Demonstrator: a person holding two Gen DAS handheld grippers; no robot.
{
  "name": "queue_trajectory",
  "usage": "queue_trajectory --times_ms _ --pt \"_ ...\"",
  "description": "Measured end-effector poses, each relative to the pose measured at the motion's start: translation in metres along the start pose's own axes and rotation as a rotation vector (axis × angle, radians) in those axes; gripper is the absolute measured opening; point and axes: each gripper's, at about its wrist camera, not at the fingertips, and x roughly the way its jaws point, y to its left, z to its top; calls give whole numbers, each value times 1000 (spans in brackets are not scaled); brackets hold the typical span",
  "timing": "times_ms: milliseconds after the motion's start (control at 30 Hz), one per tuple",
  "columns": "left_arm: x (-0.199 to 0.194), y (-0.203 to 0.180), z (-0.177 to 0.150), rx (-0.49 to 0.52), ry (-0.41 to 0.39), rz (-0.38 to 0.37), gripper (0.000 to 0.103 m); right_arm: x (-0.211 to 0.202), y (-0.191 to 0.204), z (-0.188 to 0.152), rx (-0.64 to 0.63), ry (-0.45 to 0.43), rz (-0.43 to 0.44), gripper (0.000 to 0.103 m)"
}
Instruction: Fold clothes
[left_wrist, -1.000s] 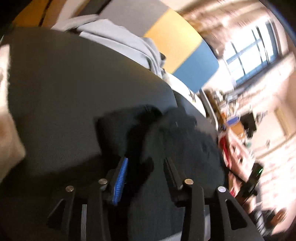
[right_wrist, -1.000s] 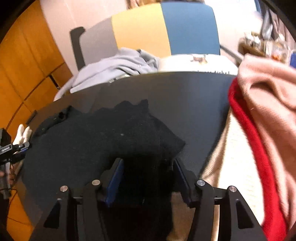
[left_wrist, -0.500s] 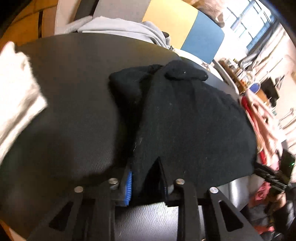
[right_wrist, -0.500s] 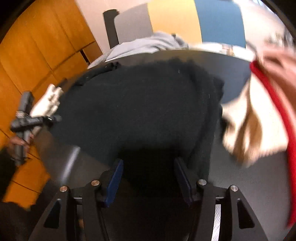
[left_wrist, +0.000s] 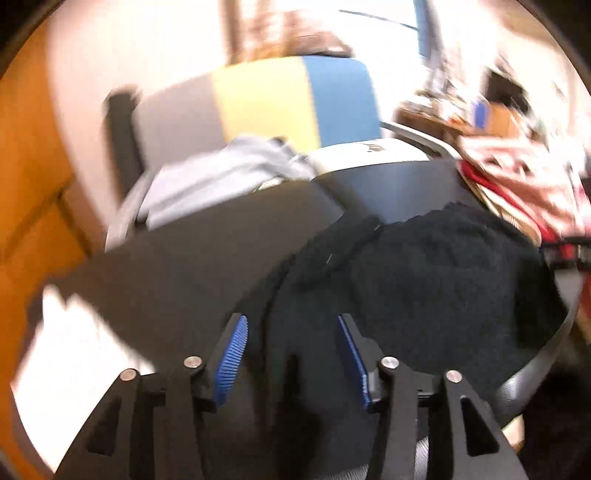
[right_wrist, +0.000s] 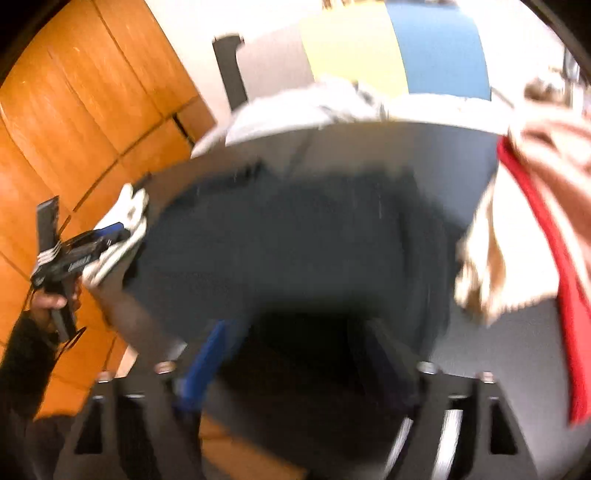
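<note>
A black knit garment (left_wrist: 424, 280) lies spread on the dark round table (left_wrist: 192, 258). In the left wrist view my left gripper (left_wrist: 291, 325) is open, its blue pads apart, with the garment's near left edge between and below them. In the right wrist view the same garment (right_wrist: 295, 236) is blurred; my right gripper (right_wrist: 295, 332) has its jaws wide apart over the garment's near edge, and whether it touches the cloth is unclear. The left gripper (right_wrist: 110, 232) also shows there at the far left, in a hand.
A white cloth (left_wrist: 70, 350) lies at the table's left. A pile of red, pink and beige clothes (right_wrist: 524, 229) sits at the right. A grey garment (left_wrist: 221, 173) lies on a chair (left_wrist: 295, 99) behind the table. Wooden panels (right_wrist: 85, 103) stand at the left.
My left gripper has let go of the black garment and opened, pulling back to the left. The right gripper has drawn back toward the near edge. Both views are blurred by motion.
</note>
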Motion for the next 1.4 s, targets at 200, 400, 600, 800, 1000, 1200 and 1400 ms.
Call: queue_trajectory --times_ms 200,400,600,800,1000,1200,1400 --pt "49 -38 30 299 58 -47 66 54 -10 30 51 -12 -17 84" --pt "93 -31 42 308 165 -72 66 72 -16 14 72 -49 45 94" --pt "111 57 55 -229 206 -197 54 72 -15 8 59 -103 89 102" --pt "92 147 20 -566 228 -85 54 72 -18 7 55 -126 117 103" --pt "40 145 -12 -586 200 -140 57 65 -16 2 38 -128 90 103" --pt "-7 60 1 -260 65 -178 58 56 -2 26 59 -92 79 103" --pt "29 64 -24 -404 187 -74 62 74 12 52 -106 -67 -90 103"
